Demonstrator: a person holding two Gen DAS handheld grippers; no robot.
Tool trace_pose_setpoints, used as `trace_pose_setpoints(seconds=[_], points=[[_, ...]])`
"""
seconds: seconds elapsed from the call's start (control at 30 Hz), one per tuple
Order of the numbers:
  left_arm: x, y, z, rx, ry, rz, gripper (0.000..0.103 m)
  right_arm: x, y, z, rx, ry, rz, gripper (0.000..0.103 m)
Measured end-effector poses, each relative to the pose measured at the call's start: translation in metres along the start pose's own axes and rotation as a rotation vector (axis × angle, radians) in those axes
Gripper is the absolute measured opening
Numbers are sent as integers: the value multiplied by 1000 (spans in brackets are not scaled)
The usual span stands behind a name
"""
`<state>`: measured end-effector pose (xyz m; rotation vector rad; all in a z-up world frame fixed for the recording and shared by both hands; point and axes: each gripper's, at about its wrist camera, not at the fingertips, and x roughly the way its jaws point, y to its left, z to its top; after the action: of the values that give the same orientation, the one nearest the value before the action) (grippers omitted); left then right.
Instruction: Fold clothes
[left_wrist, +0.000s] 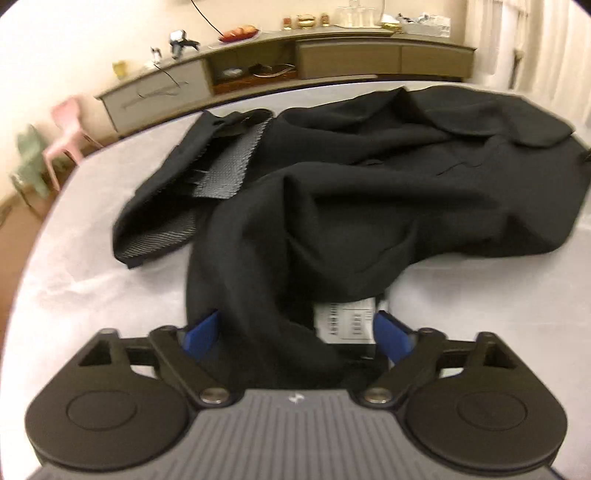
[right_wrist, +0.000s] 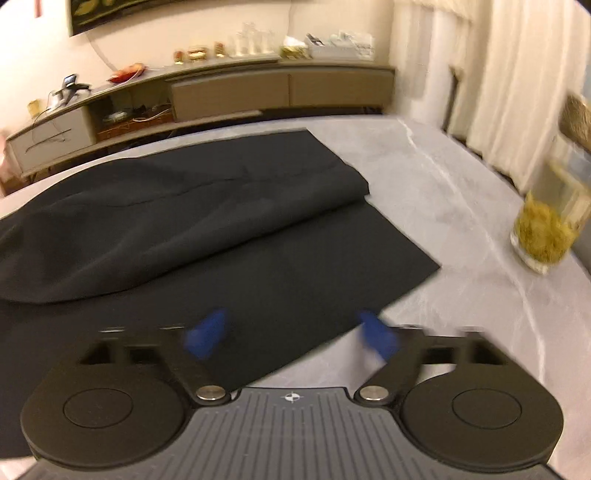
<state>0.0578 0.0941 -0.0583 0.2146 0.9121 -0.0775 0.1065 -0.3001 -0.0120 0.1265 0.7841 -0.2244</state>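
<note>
step: we gather the black garment (left_wrist: 369, 192) on the table (left_wrist: 92, 258)
left gripper (left_wrist: 295, 332): apart, cloth bunched between
right gripper (right_wrist: 291, 332): apart, empty
next: we close on the hem

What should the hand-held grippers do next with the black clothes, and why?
Probably close the left hand-held gripper on the bunched black garment lying between its open fingers, beside the white label. The right hand-held gripper is open too, above a flat corner, so nothing is held and no fold can start.
</note>
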Motion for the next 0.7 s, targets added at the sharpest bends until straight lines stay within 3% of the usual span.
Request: trace_pose_setpoints(seconds=[0.03,0.07,0.1,0.13,0.2,0.27,0.33,0.37,0.4,0.47,0.57,0.63,0.7], points=[[2,1,0,-5,-2,5,49,-1,1,1,5,-1,5,19],[3,4,0,-11,-5,7,22,-3,3,1,10,2,17,9],[4,8,2,-14,-8,12,9,-4,4,1,15,4,36,1],[2,13,6,-10,-21,32,4,-8,4,1,32,-8,53,0],[-27,33,16,-44,-128,87,4,-26,0,7,84,-81,90,0],[-67,63,27,-143,-263,124,3,-58,-11,21,166,-184,155,0],[-107,93,32,-246,-394,123,4,-101,-24,34,239,-308,219,0],[-119,103,32,-263,-418,112,4,-122,-29,36,264,-364,241,0],[-127,112,32,-272,-429,99,4,-141,-35,36,286,-410,248,0],[-113,120,31,-266,-362,101,4,-158,-44,25,314,-424,176,0],[-75,119,27,-256,-239,102,4,-135,-59,4,354,-304,79,0],[-69,113,27,-250,-238,106,4,-118,-66,0,386,-245,75,0],[-84,110,27,-254,-300,94,4,-131,-62,1,389,-303,109,0]])
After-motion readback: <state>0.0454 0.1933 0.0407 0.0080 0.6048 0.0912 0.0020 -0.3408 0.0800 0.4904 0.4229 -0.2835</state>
